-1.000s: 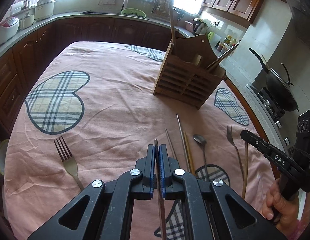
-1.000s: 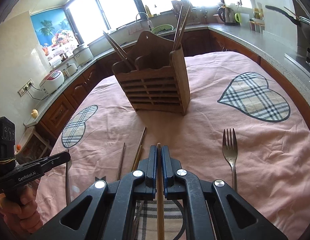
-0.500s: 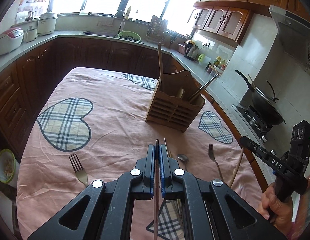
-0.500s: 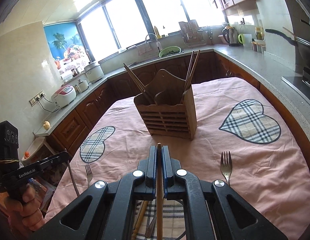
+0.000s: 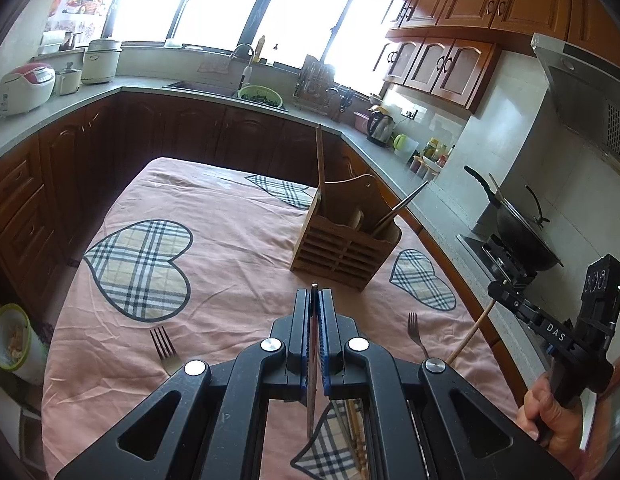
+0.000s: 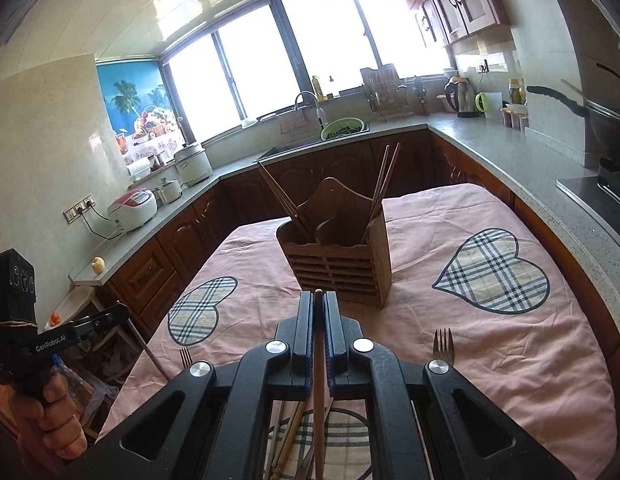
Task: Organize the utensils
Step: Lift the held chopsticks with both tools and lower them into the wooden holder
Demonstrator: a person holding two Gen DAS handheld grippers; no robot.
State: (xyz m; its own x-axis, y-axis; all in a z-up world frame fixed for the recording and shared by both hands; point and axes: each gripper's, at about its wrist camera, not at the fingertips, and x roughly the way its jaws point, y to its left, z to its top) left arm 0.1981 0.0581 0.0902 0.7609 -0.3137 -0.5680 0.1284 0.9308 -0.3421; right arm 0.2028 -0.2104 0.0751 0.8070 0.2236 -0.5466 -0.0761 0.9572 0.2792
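A wooden utensil holder (image 5: 342, 248) (image 6: 338, 268) stands on the pink tablecloth with chopsticks leaning in its compartments. My left gripper (image 5: 314, 294) is shut on a dark chopstick (image 5: 312, 392), raised above the table short of the holder. My right gripper (image 6: 318, 296) is shut on a light wooden chopstick (image 6: 318, 400), also held above the table and facing the holder. Each gripper shows at the edge of the other's view with its stick hanging down. Two forks (image 5: 163, 344) (image 5: 414, 328) lie on the cloth, and loose chopsticks (image 6: 289, 436) lie below the right gripper.
The tablecloth (image 5: 229, 240) carries plaid hearts. Dark cabinets and a grey counter (image 6: 510, 152) ring the table. A wok (image 5: 518, 236) sits on the stove at the right. A kettle (image 6: 462, 96) and rice cookers stand on the counter. A bowl (image 5: 9, 336) sits low at the left.
Both grippers have risen with their chopsticks and tilted up, so the table and holder look farther away. The utensils left on the cloth have slid toward the bottom of both views.
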